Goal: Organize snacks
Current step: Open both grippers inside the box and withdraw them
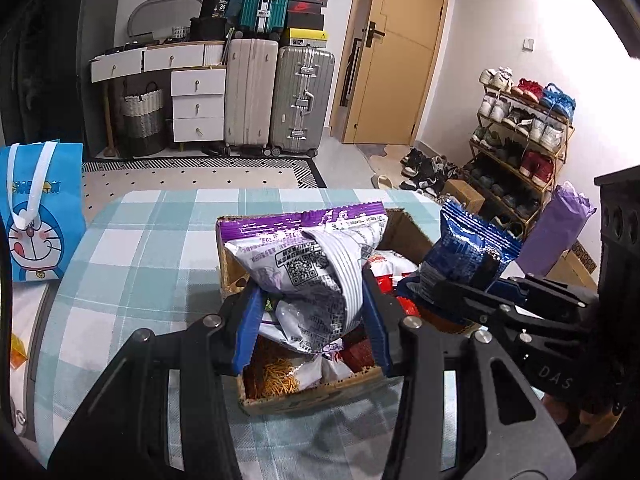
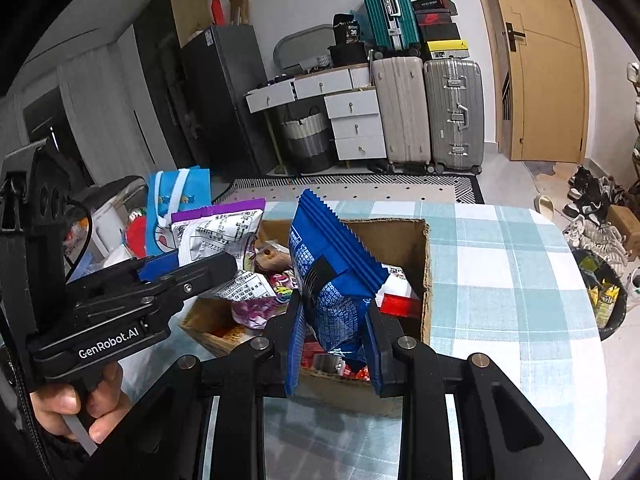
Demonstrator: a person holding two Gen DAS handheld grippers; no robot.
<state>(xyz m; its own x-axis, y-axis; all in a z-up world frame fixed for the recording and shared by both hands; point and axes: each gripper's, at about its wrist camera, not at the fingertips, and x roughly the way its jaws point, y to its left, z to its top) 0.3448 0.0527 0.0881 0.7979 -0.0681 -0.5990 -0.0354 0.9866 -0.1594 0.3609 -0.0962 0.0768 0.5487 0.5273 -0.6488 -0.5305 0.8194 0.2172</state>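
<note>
Left gripper (image 1: 312, 320) clamps purple-white snack bag (image 1: 304, 264) above cardboard box (image 1: 316, 396) on checked tablecloth (image 1: 140, 248); right gripper (image 2: 334, 344) pinches blue snack packet (image 2: 332, 268) over same box, other snacks inside

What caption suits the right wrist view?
Right gripper holds a blue snack packet above the cardboard box.

Purple-white snack bag (image 1: 304, 264); blue snack bag (image 2: 336, 276); brown cardboard box (image 2: 400, 240); teal-white checked tabletop (image 2: 500, 260).
</note>
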